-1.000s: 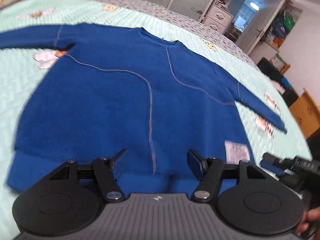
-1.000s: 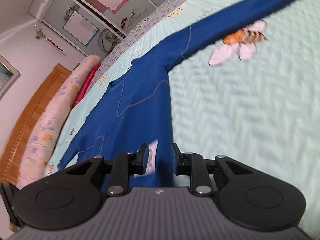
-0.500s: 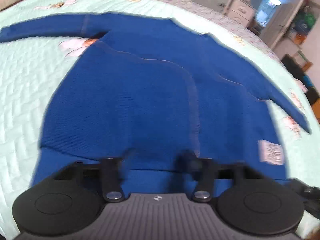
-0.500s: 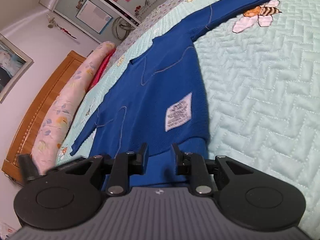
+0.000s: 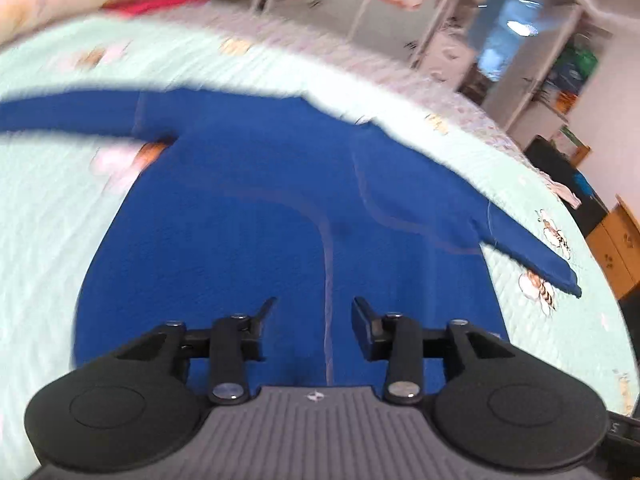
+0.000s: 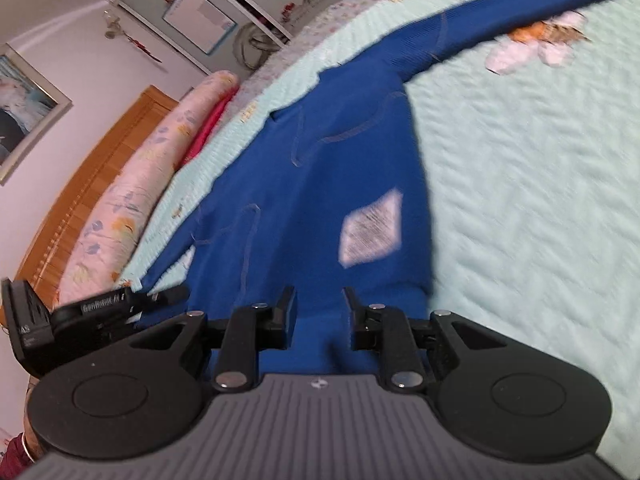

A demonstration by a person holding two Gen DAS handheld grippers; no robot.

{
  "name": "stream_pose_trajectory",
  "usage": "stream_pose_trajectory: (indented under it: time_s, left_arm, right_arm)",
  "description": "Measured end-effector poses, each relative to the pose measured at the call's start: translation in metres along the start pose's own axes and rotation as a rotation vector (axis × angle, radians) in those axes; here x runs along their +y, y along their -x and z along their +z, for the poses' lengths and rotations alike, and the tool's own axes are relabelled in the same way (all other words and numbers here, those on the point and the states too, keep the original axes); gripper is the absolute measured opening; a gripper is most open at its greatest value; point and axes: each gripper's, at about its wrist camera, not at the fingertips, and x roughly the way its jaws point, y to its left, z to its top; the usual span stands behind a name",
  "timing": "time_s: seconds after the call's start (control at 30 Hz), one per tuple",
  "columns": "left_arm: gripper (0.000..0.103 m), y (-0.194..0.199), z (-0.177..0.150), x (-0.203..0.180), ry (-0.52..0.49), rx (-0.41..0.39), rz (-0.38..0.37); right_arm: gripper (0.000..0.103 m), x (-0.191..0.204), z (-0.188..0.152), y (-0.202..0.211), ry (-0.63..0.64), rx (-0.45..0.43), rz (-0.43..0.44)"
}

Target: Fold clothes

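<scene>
- Sweater (image 5: 248, 240), deep blue, lies spread flat on the bed (image 5: 48, 240), over a pale green quilted cover with bees and flowers printed on it.
- Both sleeves are stretched out to the sides, and the neck opening points to the far edge of the bed.
- Light seams run over the cloth, and a white care label (image 6: 370, 228) shows near the hem, so the sweater seems to lie inside out.
- Left gripper (image 5: 314, 312) hangs over the lower part of the sweater near the hem; its jaws stand apart and are opening, with only a seam of the flat cloth seen below the gap, and nothing is pinched.
- Right gripper (image 6: 318, 300) is at the hem corner on the label side; its fingers (image 6: 286, 300) stand quite near each other with blue cloth in the gap, but the view is blurred and I cannot tell if they press on it.
- In the right wrist view the left gripper (image 6: 168, 294) shows at the left edge, beside the hem.
- A long flowered pillow (image 6: 132, 200) lies before a wooden headboard (image 6: 92, 184) at the far side.
</scene>
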Motion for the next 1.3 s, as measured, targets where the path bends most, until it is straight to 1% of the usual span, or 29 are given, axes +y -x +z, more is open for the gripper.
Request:
stream_pose_trajectory:
  time_s: [0.07, 0.1, 0.13, 0.17, 0.23, 0.27, 0.3, 0.37, 0.4, 0.47, 0.5, 0.53, 0.57, 0.6, 0.63, 0.7, 0.73, 0.8, 0.87, 0.9, 0.93, 1.0, 1.03, 1.07, 1.1, 1.2, 1.23, 1.27, 1.3]
  left_arm:
    - [0.048, -0.026, 0.003, 0.004, -0.015, 0.027, 0.062]
    - [0.048, -0.039, 0.001, 0.008, -0.028, 0.056, 0.111]
    - [0.046, -0.047, -0.003, 0.017, -0.026, 0.073, 0.156]
    - [0.038, -0.052, -0.009, 0.028, -0.013, 0.081, 0.193]
    - [0.030, -0.043, -0.017, 0.043, 0.002, 0.048, 0.176]
    - [0.021, -0.037, -0.020, 0.047, -0.012, 0.042, 0.188]
    - [0.019, -0.032, -0.022, 0.050, -0.024, 0.036, 0.192]
    - [0.019, -0.027, -0.025, 0.057, -0.011, 0.029, 0.170]
    - [0.019, -0.026, -0.025, 0.061, 0.008, 0.029, 0.160]
    - [0.019, -0.027, -0.018, 0.058, 0.052, 0.039, 0.167]
    - [0.021, -0.028, -0.014, 0.055, 0.074, 0.044, 0.174]
    - [0.024, -0.028, -0.011, 0.048, 0.071, 0.042, 0.164]
    - [0.030, -0.028, -0.009, 0.039, 0.056, 0.037, 0.146]
    - [0.032, -0.027, -0.007, 0.029, 0.041, 0.031, 0.128]
    - [0.032, -0.028, -0.005, 0.018, 0.020, 0.029, 0.091]
    - [0.040, -0.032, -0.002, -0.006, -0.027, 0.029, -0.003]
    - [0.041, -0.035, -0.002, -0.019, -0.055, 0.036, -0.035]
    - [0.041, -0.048, -0.005, -0.042, -0.120, 0.055, -0.063]
    - [0.042, -0.062, -0.010, -0.056, -0.165, 0.071, -0.085]
    - [0.042, -0.069, -0.013, -0.057, -0.178, 0.092, -0.083]
    - [0.042, -0.075, -0.016, -0.054, -0.184, 0.109, -0.063]
    - [0.033, -0.076, -0.020, -0.040, -0.206, 0.090, -0.035]
    - [0.030, -0.075, -0.022, -0.033, -0.223, 0.079, -0.010]
    - [0.025, -0.072, -0.023, -0.027, -0.237, 0.071, 0.034]
    - [0.022, -0.068, -0.023, -0.020, -0.225, 0.064, 0.057]
    - [0.022, -0.057, -0.018, 0.000, -0.114, 0.071, 0.054]
    - [0.023, -0.055, -0.017, 0.001, -0.101, 0.071, 0.054]
    - [0.031, -0.054, -0.014, -0.005, -0.104, 0.069, 0.037]
    - [0.038, -0.054, -0.011, -0.012, -0.112, 0.067, 0.012]
  right_arm:
    - [0.025, 0.008, 0.006, -0.012, 0.014, -0.005, 0.030]
    - [0.025, 0.010, 0.007, -0.021, 0.018, 0.007, 0.046]
    - [0.025, 0.012, 0.007, -0.030, 0.020, 0.027, 0.062]
    - [0.025, 0.012, 0.005, -0.039, 0.021, 0.053, 0.077]
    - [0.024, 0.006, -0.007, -0.049, 0.020, 0.112, 0.066]
    - [0.015, 0.002, -0.014, -0.053, 0.019, 0.142, 0.055]
    - [0.010, -0.001, -0.020, -0.051, 0.025, 0.142, 0.053]
    - [0.007, -0.006, -0.025, -0.040, 0.018, 0.150, 0.062]
    - [0.006, -0.006, -0.024, -0.037, 0.020, 0.166, 0.054]
    - [0.006, -0.002, -0.018, -0.030, 0.042, 0.192, 0.024]
    - [0.009, 0.001, -0.014, -0.027, 0.049, 0.189, 0.012]
    - [0.013, 0.005, -0.009, -0.023, 0.051, 0.178, 0.005]
    - [0.015, 0.007, -0.003, -0.020, 0.053, 0.158, 0.007]
    - [0.015, 0.009, 0.003, -0.018, 0.060, 0.128, 0.012]
    - [0.015, 0.010, 0.008, -0.017, 0.067, 0.100, 0.007]
    - [0.016, 0.008, 0.017, -0.021, 0.074, 0.061, -0.023]
    - [0.016, 0.006, 0.020, -0.024, 0.073, 0.050, -0.031]
    - [0.016, -0.001, 0.019, -0.030, 0.070, 0.047, -0.066]
    - [0.014, -0.007, 0.015, -0.035, 0.078, 0.049, -0.103]
    - [0.012, -0.010, 0.011, -0.036, 0.091, 0.050, -0.116]
    - [0.012, -0.013, 0.008, -0.035, 0.100, 0.046, -0.120]
    - [0.010, -0.017, 0.004, -0.030, 0.110, 0.039, -0.122]
    - [0.008, -0.018, 0.002, -0.028, 0.118, 0.038, -0.126]
    - [0.008, -0.018, 0.000, -0.027, 0.127, 0.038, -0.133]
    - [0.007, -0.018, -0.001, -0.025, 0.136, 0.039, -0.140]
    - [0.007, -0.018, -0.003, -0.022, 0.152, 0.039, -0.152]
    - [0.007, -0.016, -0.003, -0.022, 0.156, 0.040, -0.158]
    - [0.008, -0.013, -0.003, -0.023, 0.160, 0.041, -0.163]
    - [0.011, -0.009, -0.002, -0.024, 0.163, 0.041, -0.169]
